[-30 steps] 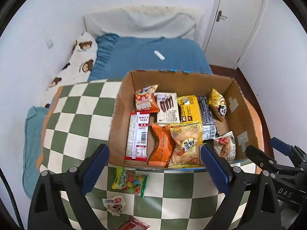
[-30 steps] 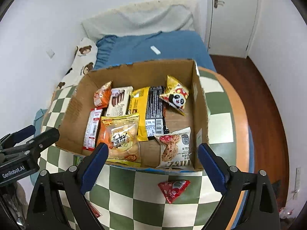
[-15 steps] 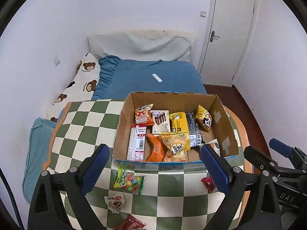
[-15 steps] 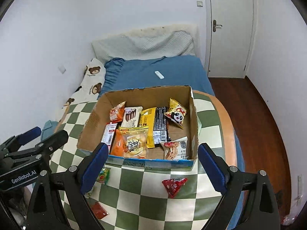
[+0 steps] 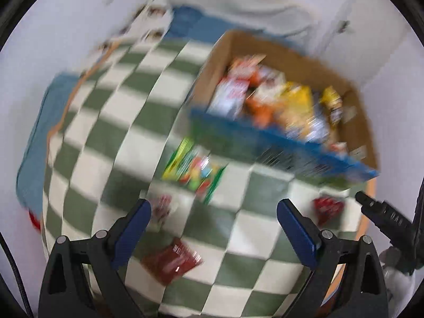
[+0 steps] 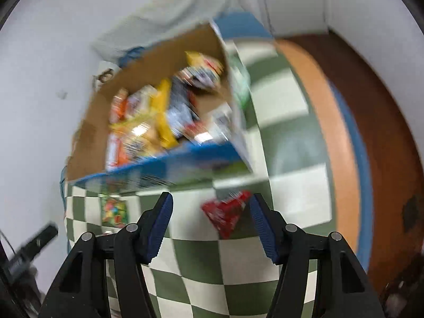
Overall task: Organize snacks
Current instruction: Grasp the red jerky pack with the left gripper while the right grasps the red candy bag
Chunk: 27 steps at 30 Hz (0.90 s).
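Observation:
Both views are motion-blurred. A cardboard box (image 5: pixel 360 122) full of snack packets stands on the green checked table (image 5: pixel 111 122); it also shows in the right wrist view (image 6: pixel 92 132). My left gripper (image 5: pixel 214 218) is open and empty above loose snacks: a green candy bag (image 5: pixel 194 171), a small pale packet (image 5: pixel 163 206) and a dark red packet (image 5: pixel 172 261). My right gripper (image 6: pixel 210 212) is open and partly narrowed, low over the table. A red triangular packet (image 6: pixel 225 213) lies between its fingertips, not gripped. That packet also shows in the left wrist view (image 5: pixel 327 208).
The table's orange rim (image 6: pixel 336 137) and the wooden floor (image 6: pixel 392 132) lie to the right. A blue bed (image 5: pixel 196 26) with a bear-print pillow is behind the table. The candy bag also shows in the right wrist view (image 6: pixel 114 209).
Both grippers have dropped quickly toward the table in front of the box. The right gripper's jaws have narrowed and now frame the red triangular packet. The left has swung over the loose snacks.

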Each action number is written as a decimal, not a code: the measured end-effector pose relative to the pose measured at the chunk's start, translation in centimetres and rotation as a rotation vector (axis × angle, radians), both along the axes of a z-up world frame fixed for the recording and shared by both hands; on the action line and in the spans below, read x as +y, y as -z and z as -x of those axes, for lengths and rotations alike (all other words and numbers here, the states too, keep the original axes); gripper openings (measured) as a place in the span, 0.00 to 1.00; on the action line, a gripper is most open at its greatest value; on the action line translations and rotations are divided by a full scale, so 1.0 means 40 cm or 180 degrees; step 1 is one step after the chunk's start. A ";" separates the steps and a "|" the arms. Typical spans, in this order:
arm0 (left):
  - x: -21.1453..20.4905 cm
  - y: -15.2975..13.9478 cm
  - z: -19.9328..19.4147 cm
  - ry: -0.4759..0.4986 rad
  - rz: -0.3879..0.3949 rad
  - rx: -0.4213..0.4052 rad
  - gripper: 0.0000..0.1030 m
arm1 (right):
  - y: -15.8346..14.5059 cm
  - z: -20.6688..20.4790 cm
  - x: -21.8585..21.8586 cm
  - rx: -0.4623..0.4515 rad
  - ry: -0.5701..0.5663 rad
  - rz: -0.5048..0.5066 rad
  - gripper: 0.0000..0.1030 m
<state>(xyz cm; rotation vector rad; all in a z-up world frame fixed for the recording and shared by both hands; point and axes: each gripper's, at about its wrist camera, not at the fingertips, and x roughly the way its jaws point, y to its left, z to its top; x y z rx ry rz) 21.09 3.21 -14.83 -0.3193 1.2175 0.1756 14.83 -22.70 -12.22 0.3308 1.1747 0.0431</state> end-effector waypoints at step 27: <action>-0.101 0.421 0.093 0.1304 -0.0600 0.1510 0.65 | 0.253 0.132 0.177 0.0637 -0.0943 -0.0021 0.42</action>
